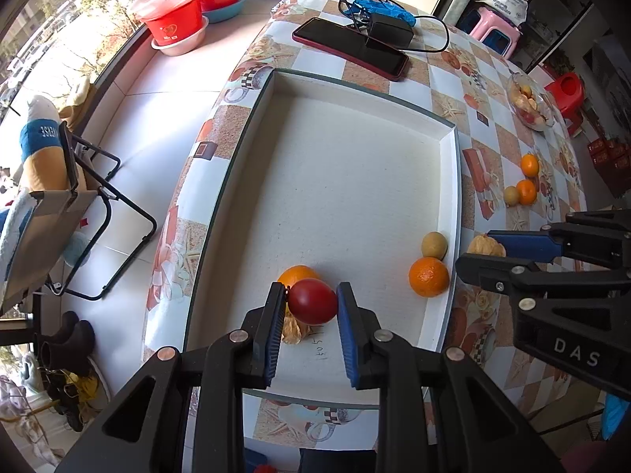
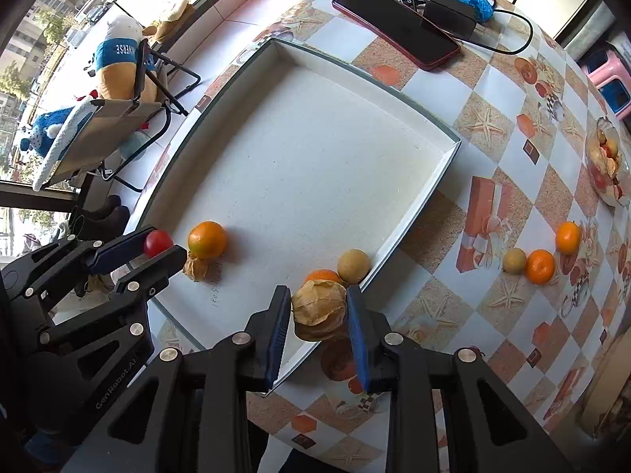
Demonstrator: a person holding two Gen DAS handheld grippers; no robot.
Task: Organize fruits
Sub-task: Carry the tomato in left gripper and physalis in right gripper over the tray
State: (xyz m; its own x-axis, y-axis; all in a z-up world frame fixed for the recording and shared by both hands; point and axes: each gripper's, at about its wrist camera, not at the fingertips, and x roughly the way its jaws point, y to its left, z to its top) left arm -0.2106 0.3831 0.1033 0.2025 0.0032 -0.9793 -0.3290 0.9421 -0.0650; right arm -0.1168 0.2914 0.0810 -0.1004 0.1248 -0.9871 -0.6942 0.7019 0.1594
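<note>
My left gripper is shut on a small red fruit, held over the near left part of the white tray. Under it lie an orange and a papery husked fruit. My right gripper is shut on a tan husked fruit above the tray's near right corner. An orange and a round tan fruit lie in that corner. On the tablecloth to the right sit two oranges and a tan fruit.
A red phone and a black charger with its cable lie beyond the tray. A glass bowl of fruit stands at the far right. The table edge runs left of the tray, with a folding chair and basins past it.
</note>
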